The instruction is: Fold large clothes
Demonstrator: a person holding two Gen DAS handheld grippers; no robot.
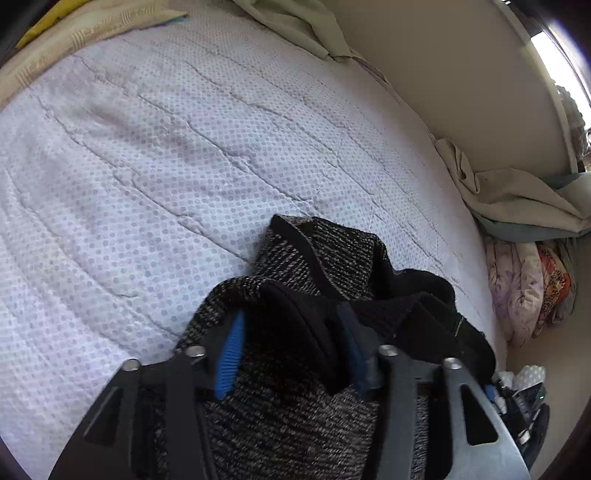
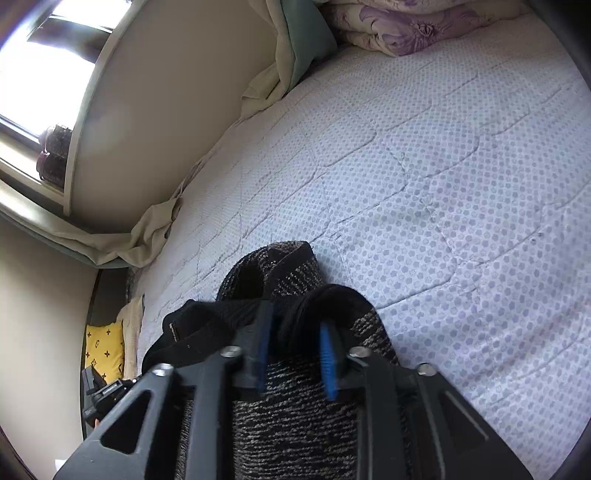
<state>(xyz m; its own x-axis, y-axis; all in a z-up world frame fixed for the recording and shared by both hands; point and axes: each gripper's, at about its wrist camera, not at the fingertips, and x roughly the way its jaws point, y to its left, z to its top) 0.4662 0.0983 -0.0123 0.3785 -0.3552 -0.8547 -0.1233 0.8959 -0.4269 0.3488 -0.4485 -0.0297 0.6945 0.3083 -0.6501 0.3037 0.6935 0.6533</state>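
both grippers — left gripper point(image 1: 291, 354) and right gripper point(image 2: 295, 354) — stand released astride the bunched sweater point(image 1: 295, 417), likely setting it on the bed point(image 1: 147, 166) for folding.

Wide stretch of dotted mattress point(image 1: 166, 155) lay bare ahead of both grippers, open for passage. Bunched black-and-grey sweater point(image 1: 295, 406) sat right under the tools. Wall point(image 1: 461, 92) closed off the far edge, with rumpled cream sheet point(image 1: 517, 195) along it. Flowered quilt point(image 2: 406, 26) blocked one end, yellow cushion point(image 2: 105, 350) the other.

both claws point(image 1: 291, 354) point(image 2: 295, 354) parted, tilted downward
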